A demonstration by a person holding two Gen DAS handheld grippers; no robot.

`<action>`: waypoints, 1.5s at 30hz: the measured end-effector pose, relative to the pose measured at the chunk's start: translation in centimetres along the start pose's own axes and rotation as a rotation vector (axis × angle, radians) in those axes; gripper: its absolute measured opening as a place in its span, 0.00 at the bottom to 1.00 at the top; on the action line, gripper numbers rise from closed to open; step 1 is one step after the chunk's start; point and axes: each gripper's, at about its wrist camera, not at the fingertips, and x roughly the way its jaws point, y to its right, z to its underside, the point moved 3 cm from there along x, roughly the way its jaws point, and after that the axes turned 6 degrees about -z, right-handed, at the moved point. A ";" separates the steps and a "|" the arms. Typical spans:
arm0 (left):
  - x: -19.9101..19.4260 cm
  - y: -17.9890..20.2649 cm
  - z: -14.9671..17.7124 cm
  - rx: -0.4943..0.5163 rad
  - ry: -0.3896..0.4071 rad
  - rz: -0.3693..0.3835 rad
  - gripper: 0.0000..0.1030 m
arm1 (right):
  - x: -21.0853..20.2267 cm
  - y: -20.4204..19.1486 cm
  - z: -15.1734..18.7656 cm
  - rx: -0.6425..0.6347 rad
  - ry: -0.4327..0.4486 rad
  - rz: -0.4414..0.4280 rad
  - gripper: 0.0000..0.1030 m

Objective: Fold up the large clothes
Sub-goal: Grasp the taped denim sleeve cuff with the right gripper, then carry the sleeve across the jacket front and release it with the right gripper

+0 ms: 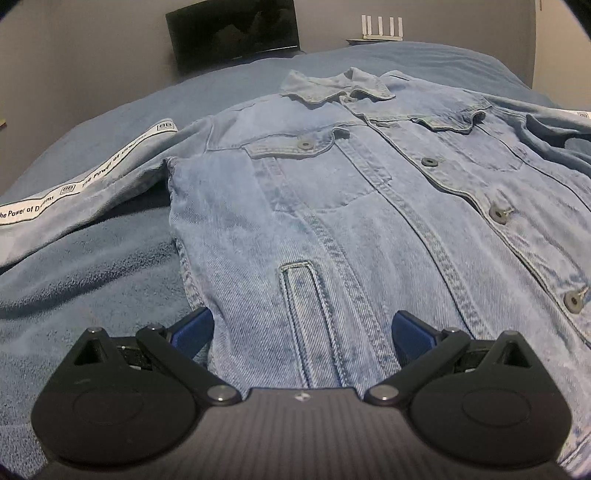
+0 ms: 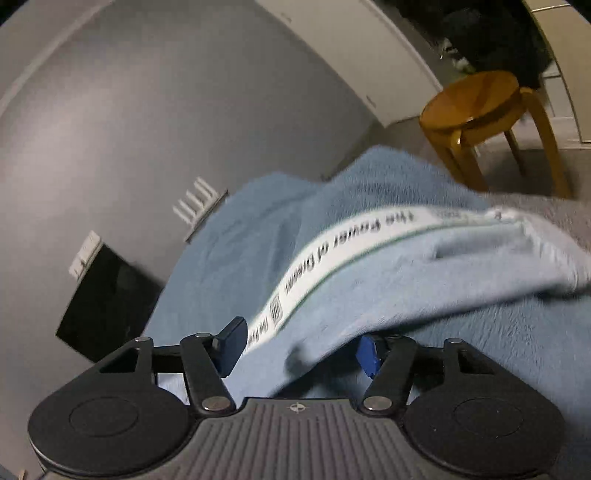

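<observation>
- Light blue denim jacket (image 1: 369,206), buttoned, spread front-up on a bed under a blue fleece blanket (image 1: 74,280), collar at the far end.
- One sleeve with a white printed tape stripe (image 1: 92,177) stretched out flat to the left side in the left wrist view.
- Left gripper (image 1: 302,330) low over the jacket's hem, beside the welt pocket; jaws spread wide, grasping nothing, cloth lying between and beneath the blue pads (image 1: 194,330).
- Right gripper (image 2: 303,349) at the other sleeve (image 2: 424,269), raised off the blanket and motion-blurred; jaws partly closed around the sleeve cloth, firm pinch or not: cannot tell.
- Round wooden stool (image 2: 476,99) on the floor beyond the bed; black screen (image 1: 232,31) against the grey wall.
</observation>
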 end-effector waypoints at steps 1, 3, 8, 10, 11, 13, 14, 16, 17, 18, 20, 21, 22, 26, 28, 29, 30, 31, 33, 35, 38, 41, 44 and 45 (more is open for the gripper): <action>0.0 0.0 0.0 -0.005 0.000 -0.001 1.00 | 0.1 0.5 -0.2 0.002 0.016 0.008 0.59; 0.1 -0.1 0.1 -0.021 -0.005 -0.001 1.00 | 0.1 1.6 0.0 -0.036 0.048 0.051 0.33; 0.8 -0.5 0.4 -0.063 -0.028 0.020 1.00 | -0.3 3.8 -0.4 0.076 0.113 0.077 0.19; 0.9 -0.5 0.5 -0.067 -0.024 0.023 1.00 | -0.2 4.4 -1.2 0.114 0.124 0.079 0.20; 0.8 -0.5 0.5 -0.064 -0.018 0.021 1.00 | -0.4 4.2 -1.3 0.116 0.128 0.083 0.20; 0.7 -0.4 0.7 -0.057 -0.009 0.016 1.00 | -0.3 3.7 -1.5 0.103 0.127 0.091 0.21; 0.7 -0.4 0.8 -0.057 -0.004 0.016 1.00 | 0.0 3.7 -1.6 0.094 0.126 0.103 0.22; 0.7 -0.4 0.8 -0.057 0.001 0.019 1.00 | 0.1 3.1 -1.1 0.099 0.127 0.136 0.22; 0.7 -0.4 0.9 -0.057 0.002 0.020 1.00 | -0.2 2.2 -0.9 0.076 0.127 0.161 0.22; 0.7 -0.5 0.9 -0.060 0.002 0.022 1.00 | -0.4 1.1 -0.9 0.028 0.130 0.185 0.20; 0.6 -0.5 1.0 -0.058 0.004 0.020 1.00 | -0.3 -2.1 -0.8 -0.127 0.156 0.213 0.19; 0.6 -0.4 1.0 -0.056 0.005 0.019 1.00 | -0.4 -3.8 -0.7 -0.199 0.173 0.217 0.17; 0.6 -0.4 1.0 -0.055 0.006 0.018 1.00 | -0.2 -5.5 -0.7 -0.265 0.185 0.211 0.17; 0.7 -0.4 1.0 -0.054 0.006 0.018 1.00 | 1.1 -13.6 0.0 -0.560 0.216 0.172 0.15; 0.7 -0.3 1.0 -0.051 0.005 0.016 1.00 | 2.1 -18.3 1.3 -0.729 0.218 0.127 0.14; 0.7 -0.3 1.0 -0.048 0.005 0.015 1.00 | 2.6 -20.7 2.5 -0.811 0.217 0.092 0.14; 0.7 -0.3 1.0 -0.048 0.005 0.015 1.00 | 3.0 -23.0 3.8 -0.881 0.214 0.055 0.14; 0.8 -0.3 1.0 -0.047 0.005 0.016 1.00 | 3.4 -25.0 5.4 -0.943 0.208 0.017 0.14; 0.8 -0.3 1.0 -0.047 0.005 0.016 1.00 | 4.0 -28.7 9.0 -1.059 0.186 -0.074 0.14; 0.8 -0.3 1.0 -0.045 0.006 0.017 1.00 | 4.2 -31.7 13.5 -1.152 0.151 -0.174 0.14; 0.8 -0.3 0.9 -0.046 0.005 0.020 1.00 | 4.6 -34.3 20.3 -1.235 0.068 -0.300 0.13; 0.9 -0.4 0.9 -0.046 0.004 0.023 1.00 | 5.2 -34.8 28.1 -1.319 -0.084 -0.387 0.12; 1.0 -0.4 0.8 -0.047 0.003 0.025 1.00 | 5.4 -33.9 35.1 -1.425 -0.205 -0.415 0.12; 1.0 -0.4 0.8 -0.047 0.002 0.025 1.00 | 4.8 -34.4 37.8 -1.449 -0.242 -0.414 0.12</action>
